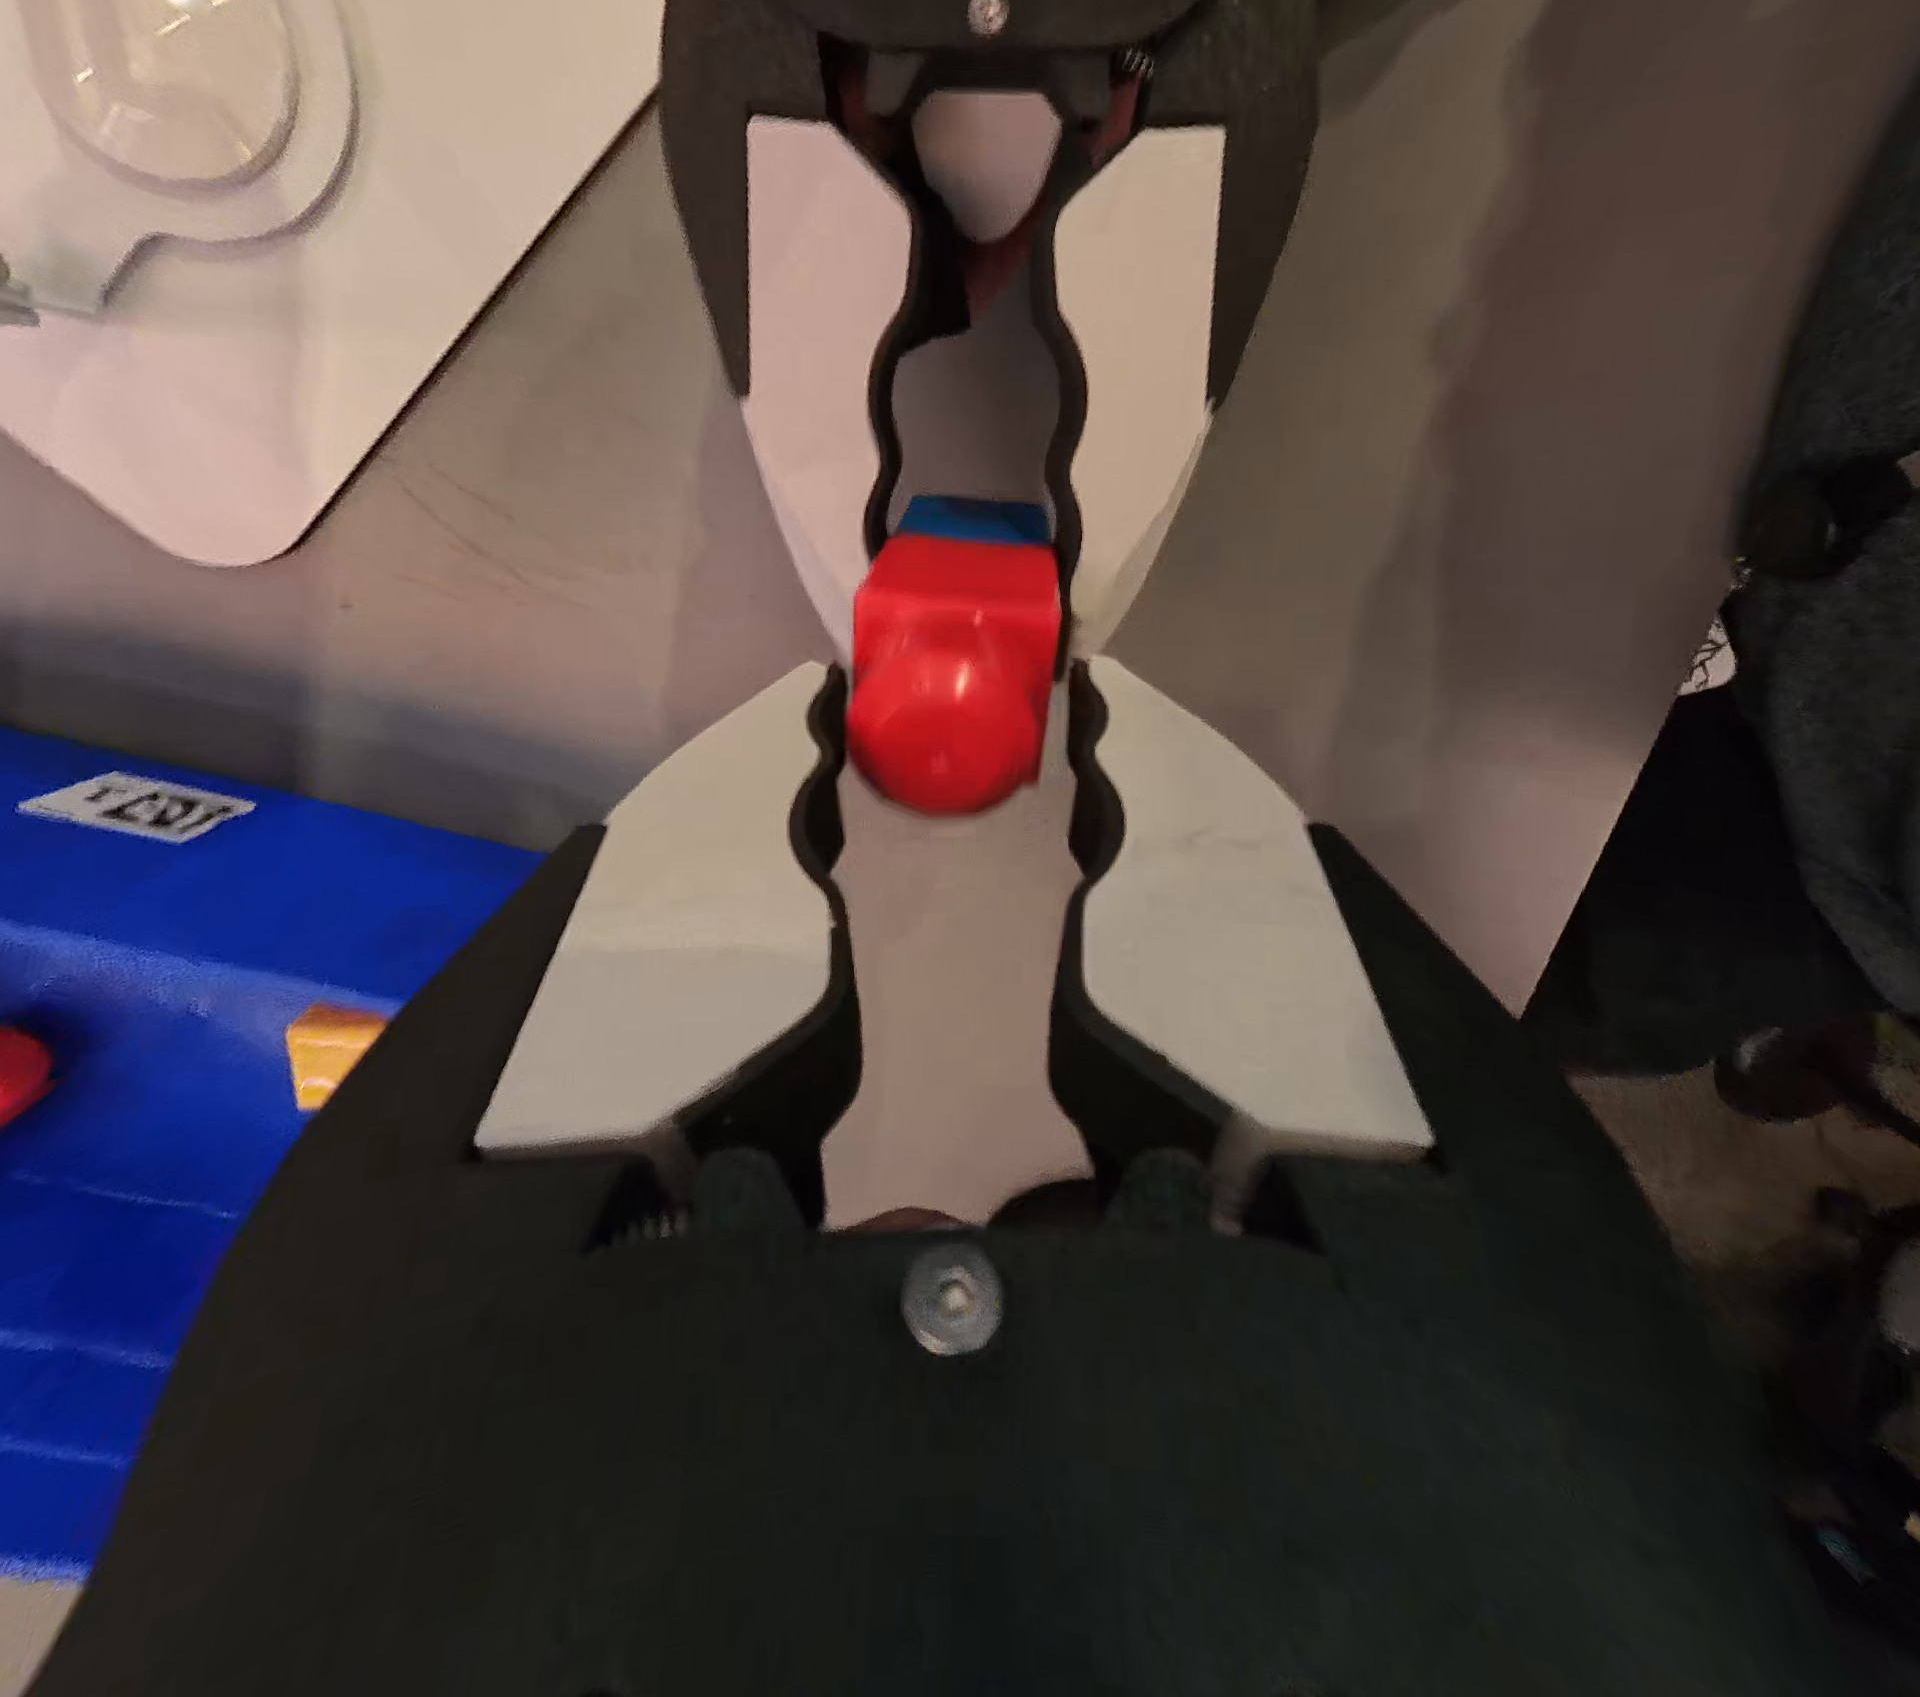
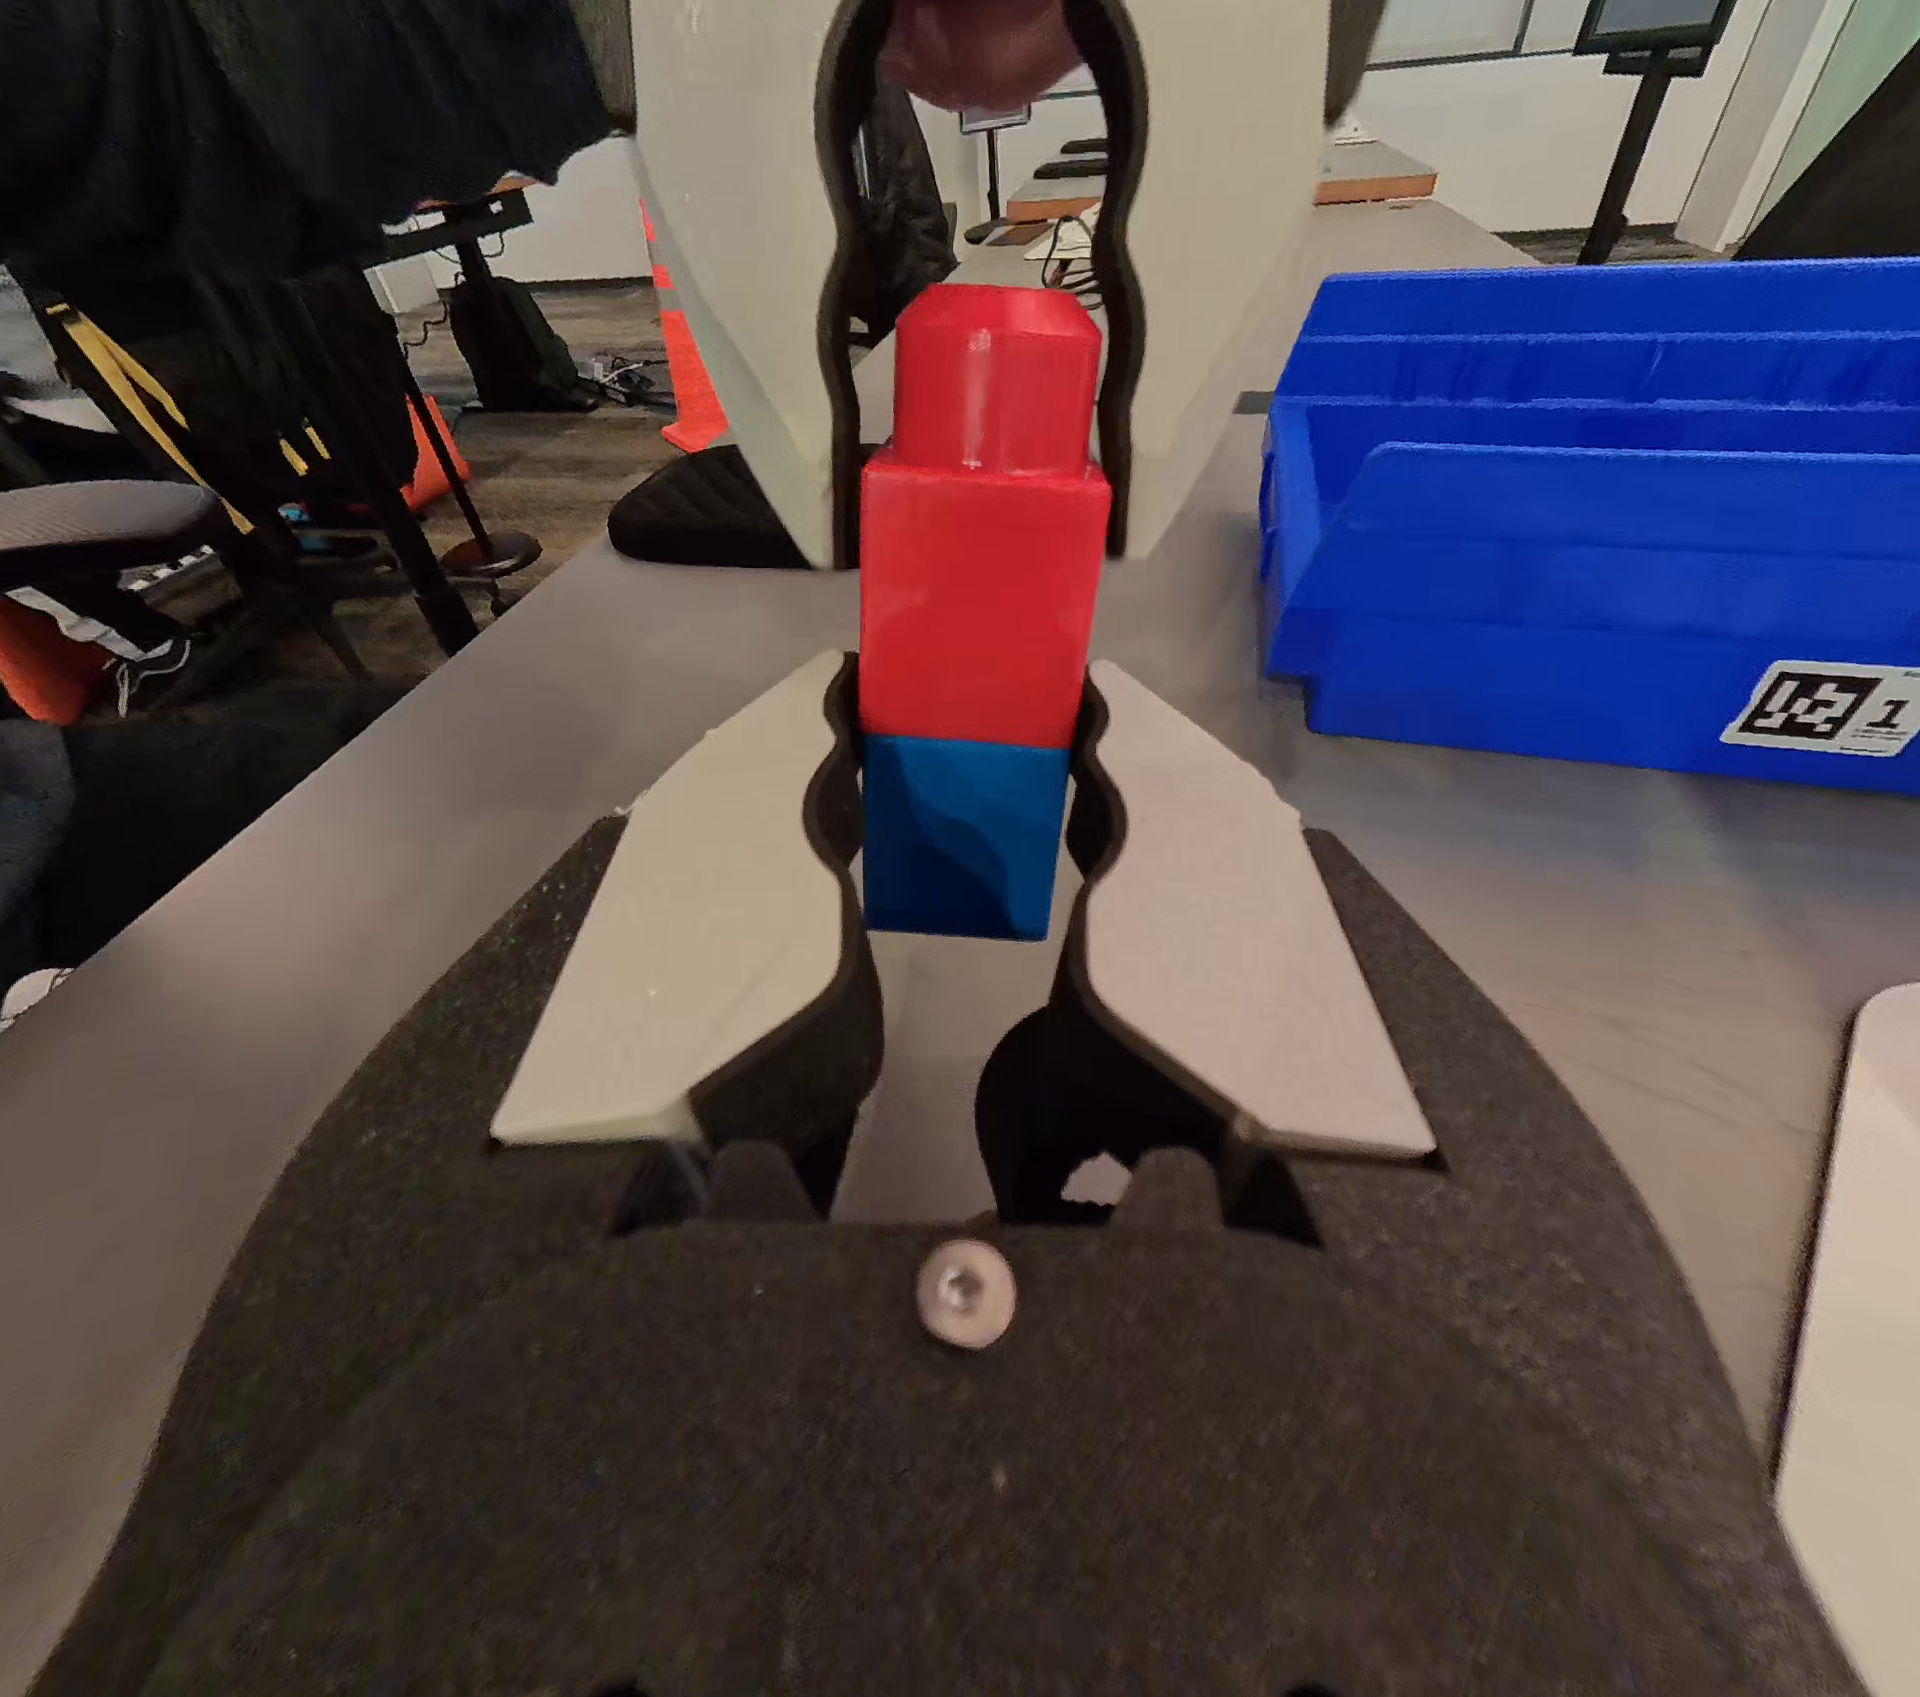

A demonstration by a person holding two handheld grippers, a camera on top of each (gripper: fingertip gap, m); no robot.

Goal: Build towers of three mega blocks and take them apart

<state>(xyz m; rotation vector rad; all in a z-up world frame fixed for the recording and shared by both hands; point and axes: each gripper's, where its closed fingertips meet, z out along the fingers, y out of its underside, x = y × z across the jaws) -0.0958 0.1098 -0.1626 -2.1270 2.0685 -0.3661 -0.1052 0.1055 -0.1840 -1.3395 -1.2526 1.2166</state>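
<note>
red block [image 2: 977,598] stacked on blue block [image 2: 961,837], held above the grey table [image 2: 1455,868] between both claws, right gripper [image 2: 966,774] clamped on the blue one, left gripper [image 1: 951,691] from the far side pinching the red one, blue bin [image 2: 1600,525] just beside.

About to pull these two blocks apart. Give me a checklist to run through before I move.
1. Right gripper clamped on blue block: ok.
2. Left gripper clamped on red block: ok.
3. Red block seated flush on blue block: ok.
4. Stack clear of blue bin: ok.
5. Stack lifted off table: cannot tell.
</note>
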